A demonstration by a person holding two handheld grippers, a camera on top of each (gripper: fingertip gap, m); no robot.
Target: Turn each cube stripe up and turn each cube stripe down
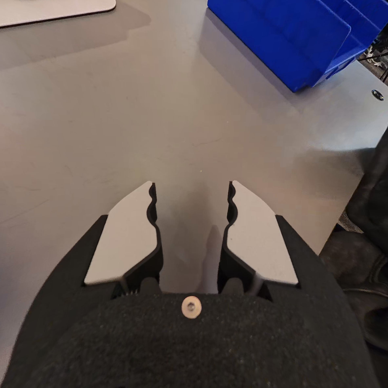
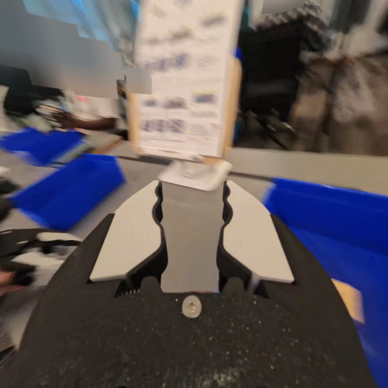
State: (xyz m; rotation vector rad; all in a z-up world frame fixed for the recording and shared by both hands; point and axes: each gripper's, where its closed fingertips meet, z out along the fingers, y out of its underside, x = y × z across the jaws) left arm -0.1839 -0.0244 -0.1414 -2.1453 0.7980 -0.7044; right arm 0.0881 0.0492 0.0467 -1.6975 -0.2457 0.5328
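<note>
A: Start near. What is the left claw (image 1: 192,184) doing?

B: Released, jaws apart, grasping nothing. It hangs over bare grey bench (image 1: 126,126), tilted down at it. My guess is it waits there because there is nothing under it to take.

A: And the right claw (image 2: 192,183)?

B: Also released and empty. It points level across the bench rather than down, and the right wrist view is smeared, so I judge it is swinging, perhaps searching.

A: Where are the cubes?

B: Neither view shows one. No stripe, no cube, on the bench or in a claw. They may be inside a bin, but I cannot tell.

A: Which bins?

B: In the left wrist view a blue bin (image 1: 294,42) sits far right, its solid side toward the camera. In the right wrist view one bin (image 2: 69,189) lies left and another (image 2: 325,220) near right.

A: Farther off?

B: A white stand base (image 2: 195,176) just past the right fingertips, holding an upright printed board (image 2: 184,84). A pale mat (image 1: 52,10) at far left in the left wrist view.

A: Progress?

B: No turning looks under way; finding a cube comes first.
</note>
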